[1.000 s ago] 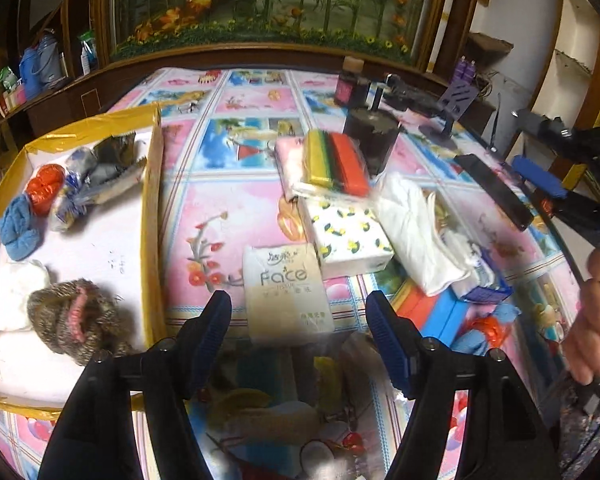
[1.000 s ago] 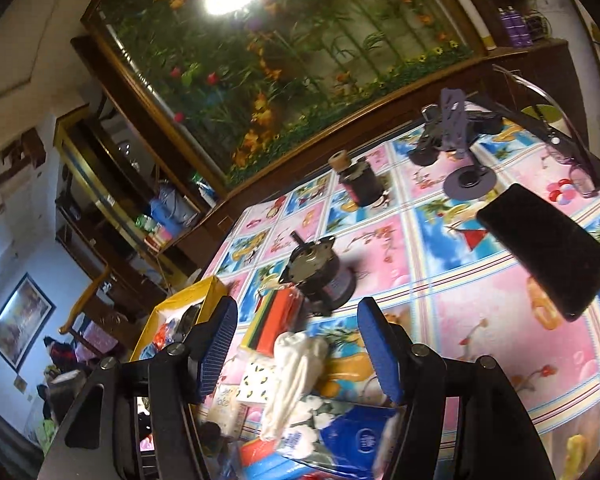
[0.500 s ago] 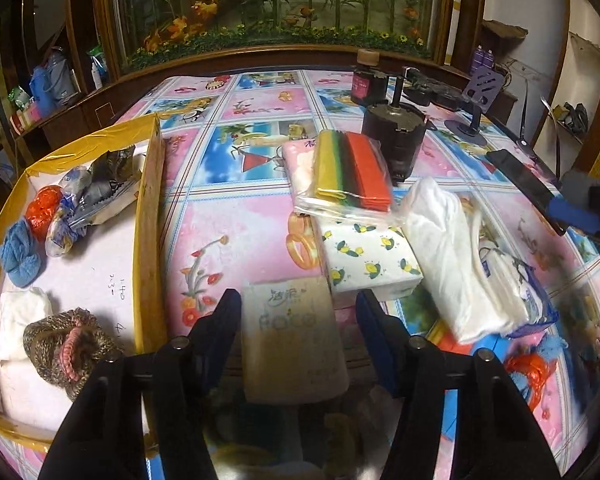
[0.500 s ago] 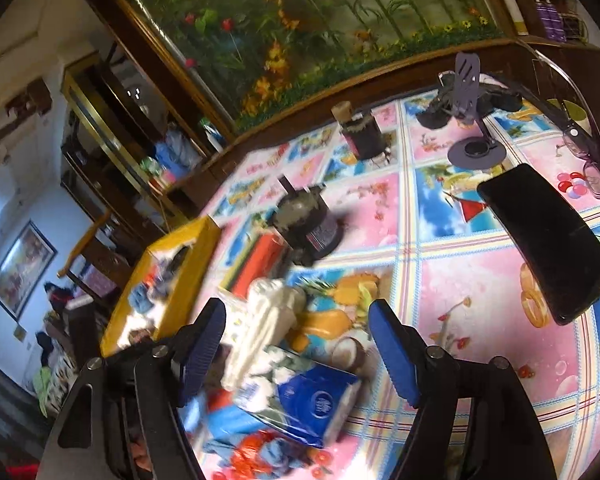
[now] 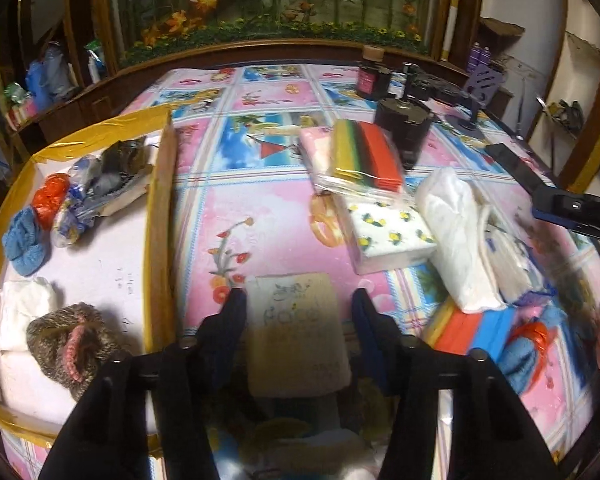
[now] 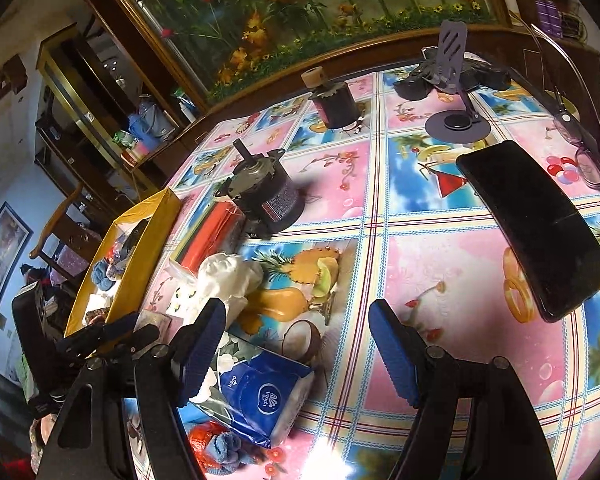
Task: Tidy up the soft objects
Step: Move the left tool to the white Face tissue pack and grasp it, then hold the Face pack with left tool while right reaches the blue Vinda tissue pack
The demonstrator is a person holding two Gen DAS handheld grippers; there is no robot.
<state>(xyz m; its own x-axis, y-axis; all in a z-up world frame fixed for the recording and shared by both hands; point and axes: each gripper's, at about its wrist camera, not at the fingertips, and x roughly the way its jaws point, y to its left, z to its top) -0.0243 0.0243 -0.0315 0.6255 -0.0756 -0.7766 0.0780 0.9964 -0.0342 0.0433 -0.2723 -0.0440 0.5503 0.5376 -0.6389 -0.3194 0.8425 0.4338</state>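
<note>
A table covered in a bright pink-and-blue picture cloth (image 5: 268, 216) fills both views, and to the left of the left claw (image 5: 298, 320) sits a yellow-edged tray (image 5: 158, 216) already holding soft items such as a knitted brown pouch (image 5: 74, 344) and a blue woolly piece (image 5: 22, 240). That left claw is opening, its 2 jaws straddling a cream tissue pack (image 5: 298, 332) with the right jaw clearly apart from it. The right claw (image 6: 296, 354) is released and grasps nothing, a blue tissue pack (image 6: 260, 400) just beside its left jaw.
</note>
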